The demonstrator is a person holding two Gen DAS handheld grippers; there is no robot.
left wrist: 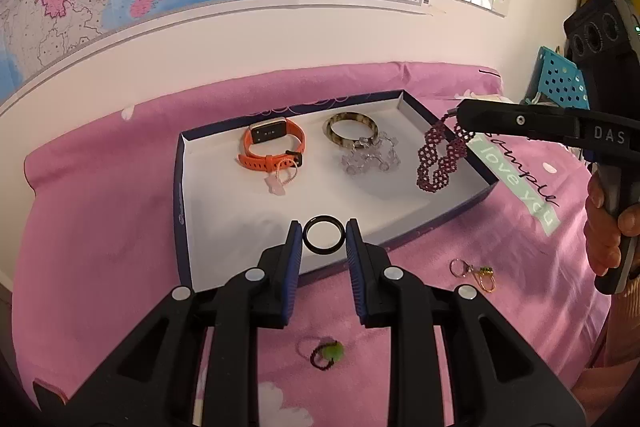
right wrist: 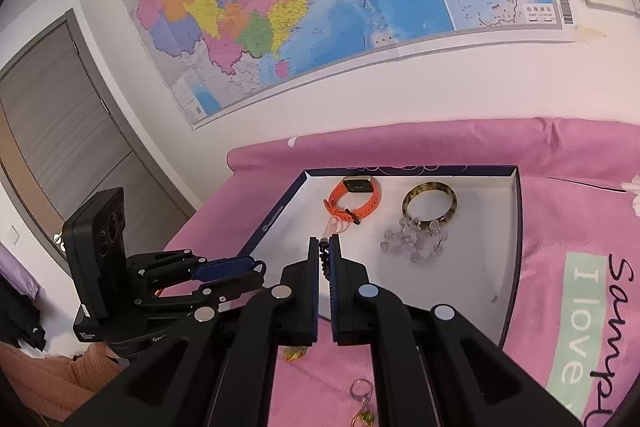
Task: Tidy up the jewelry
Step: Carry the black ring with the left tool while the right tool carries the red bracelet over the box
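Observation:
My left gripper (left wrist: 323,235) is shut on a black ring (left wrist: 310,225), held just above the near edge of a white-lined box (left wrist: 182,187). From the right, my right gripper (left wrist: 456,115) reaches over the box's right side, shut on a dark red beaded bracelet (left wrist: 438,159) that hangs down from its tips. In the right wrist view the same bracelet (right wrist: 325,259) shows as dark beads pinched between the closed pads of the right gripper (right wrist: 325,255). The left gripper (right wrist: 258,269) is low at the left there.
In the box lie an orange watch (left wrist: 272,147), a mottled bangle (left wrist: 352,131), a clear crystal bracelet (left wrist: 370,159) and a pink charm (left wrist: 280,183). On the pink cloth lie gold rings (left wrist: 474,273) and a green-beaded ring (left wrist: 326,353). A map-covered wall stands behind.

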